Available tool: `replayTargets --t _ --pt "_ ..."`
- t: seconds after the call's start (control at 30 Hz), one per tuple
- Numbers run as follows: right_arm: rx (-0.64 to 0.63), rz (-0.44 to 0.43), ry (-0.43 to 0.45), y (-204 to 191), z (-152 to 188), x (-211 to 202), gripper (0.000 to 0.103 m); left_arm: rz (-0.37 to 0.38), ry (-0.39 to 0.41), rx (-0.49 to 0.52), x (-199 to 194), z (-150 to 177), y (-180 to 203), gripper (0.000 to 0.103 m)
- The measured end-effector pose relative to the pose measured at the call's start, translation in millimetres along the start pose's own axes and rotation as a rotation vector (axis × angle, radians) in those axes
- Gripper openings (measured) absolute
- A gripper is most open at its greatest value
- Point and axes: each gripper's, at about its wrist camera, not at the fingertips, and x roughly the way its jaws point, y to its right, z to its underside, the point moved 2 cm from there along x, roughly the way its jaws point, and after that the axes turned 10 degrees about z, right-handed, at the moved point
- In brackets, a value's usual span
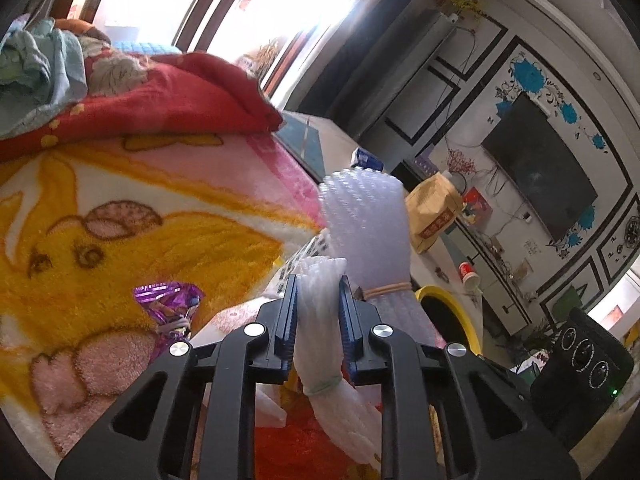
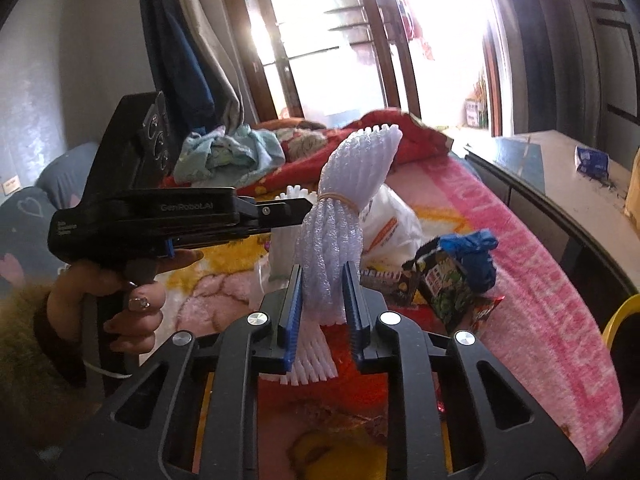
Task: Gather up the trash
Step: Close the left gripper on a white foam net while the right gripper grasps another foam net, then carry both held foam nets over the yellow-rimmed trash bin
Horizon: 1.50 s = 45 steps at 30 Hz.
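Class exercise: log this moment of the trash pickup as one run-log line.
left gripper: shut on white foam bundle | right gripper: shut on foam net roll | both above blanket

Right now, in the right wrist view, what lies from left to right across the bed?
The other tongs in a hand → white foam-net bundle → white plastic bag → snack packet → blue crumpled wrapper.

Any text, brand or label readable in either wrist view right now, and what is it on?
"GenRoboLAI", as far as it reads: side of the left gripper.
Small print at that gripper's rear: too small.
Red label on the tan bag: blurred.
Dark snack packet: unreadable.
Orange print on the white plastic bag: unreadable.
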Motion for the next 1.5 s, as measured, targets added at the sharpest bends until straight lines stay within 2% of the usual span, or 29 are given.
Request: replayTargets --t 0.27,0.53,1.1,1.5 --pt "0.04 0.049 0.055 21.2 -8.5 -22.0 0.013 -0.005 0.064 0.071 -19.7 -9.1 26.9 0.017" --pt "0.066 0.117 0.088 49.8 -11.4 -45.7 0.013 -0.014 0.074 0.147 -14.5 -8.9 56.5 0.017" --pt "0.157 0.274 0.09 106.6 5.4 -81.8 0.013 -0.009 0.041 0.233 28.5 4.4 114.4 0.017" --pt "0.236 0.445 0.067 157.9 30.7 -117.4 0.013 0.015 -0.003 0.258 66.6 14.0 138.5 0.017"
